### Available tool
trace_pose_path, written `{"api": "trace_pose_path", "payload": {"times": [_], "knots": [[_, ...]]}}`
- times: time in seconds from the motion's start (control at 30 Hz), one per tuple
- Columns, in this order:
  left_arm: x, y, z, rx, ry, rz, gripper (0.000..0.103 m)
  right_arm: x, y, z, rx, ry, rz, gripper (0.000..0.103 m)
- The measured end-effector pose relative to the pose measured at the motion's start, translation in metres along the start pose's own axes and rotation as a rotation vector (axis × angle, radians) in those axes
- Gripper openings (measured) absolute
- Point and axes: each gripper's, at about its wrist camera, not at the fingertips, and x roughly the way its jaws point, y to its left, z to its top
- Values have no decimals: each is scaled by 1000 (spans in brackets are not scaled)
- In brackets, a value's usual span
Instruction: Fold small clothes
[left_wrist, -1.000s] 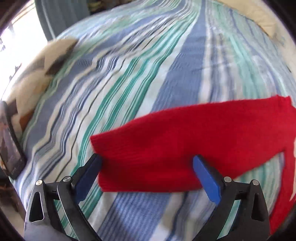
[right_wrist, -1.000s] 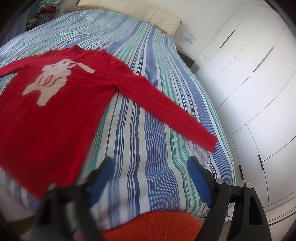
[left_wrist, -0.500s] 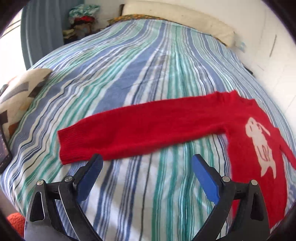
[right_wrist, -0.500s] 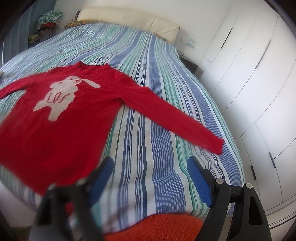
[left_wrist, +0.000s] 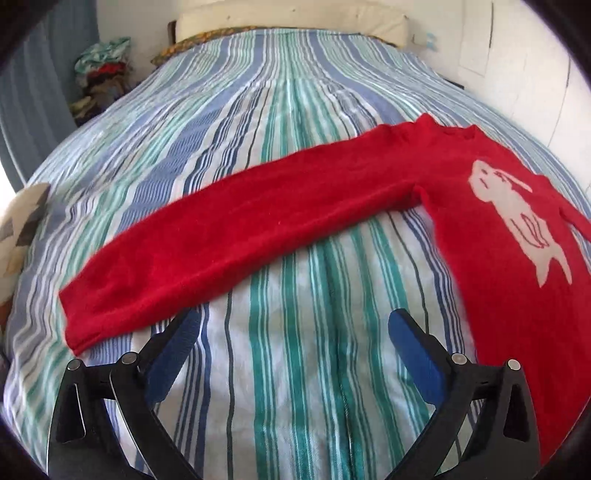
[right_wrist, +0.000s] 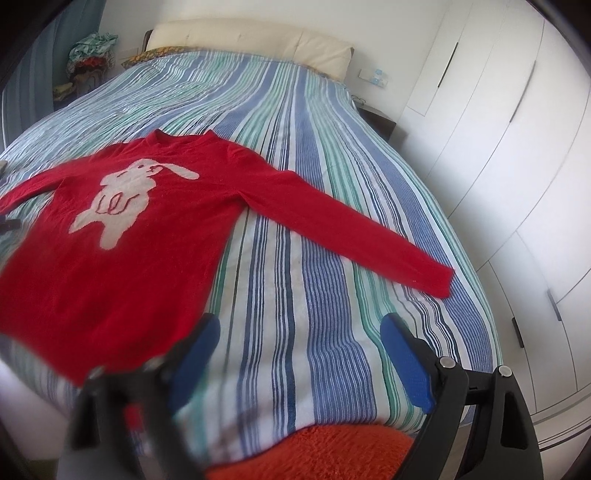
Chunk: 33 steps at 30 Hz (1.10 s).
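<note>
Left wrist: fuzzy red knit sweater (left_wrist: 332, 206) with pale rabbit motif (left_wrist: 517, 218), flat on striped bedspread (left_wrist: 295, 110); left gripper (left_wrist: 291, 332) spread wide, empty, above bare stripes.

Right wrist: same sweater, sleeves outstretched, no legible writing; right gripper (right_wrist: 299, 332) just widened, nothing between blue pads (right_wrist: 402, 354); orange shaggy rug (right_wrist: 306, 450) below.

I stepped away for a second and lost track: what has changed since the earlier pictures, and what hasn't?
The left gripper has drawn back from the red sweater: a second ago its open jaws stood right at the left sleeve, which now lies wholly beyond them. The right gripper has just been opening wider, with nothing between its jaws. The sweater stays spread flat on the striped bedspread, unfolded; neither gripper holds anything.
</note>
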Motion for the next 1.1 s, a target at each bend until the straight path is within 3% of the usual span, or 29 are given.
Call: {"api": "trace_pose_path", "payload": {"times": [0.13, 0.2, 0.43, 1.1], "knots": [[46, -4, -4, 5, 139, -53, 103, 3, -2, 2, 9, 10, 5, 88], [43, -5, -9, 5, 79, -55, 103, 3, 0, 2, 3, 10, 5, 88], [40, -6, -15, 5, 35, -62, 103, 1, -6, 0, 28, 1, 5, 88], [40, -6, -15, 6, 34, -61, 103, 1, -6, 0, 28, 4, 10, 88]]}}
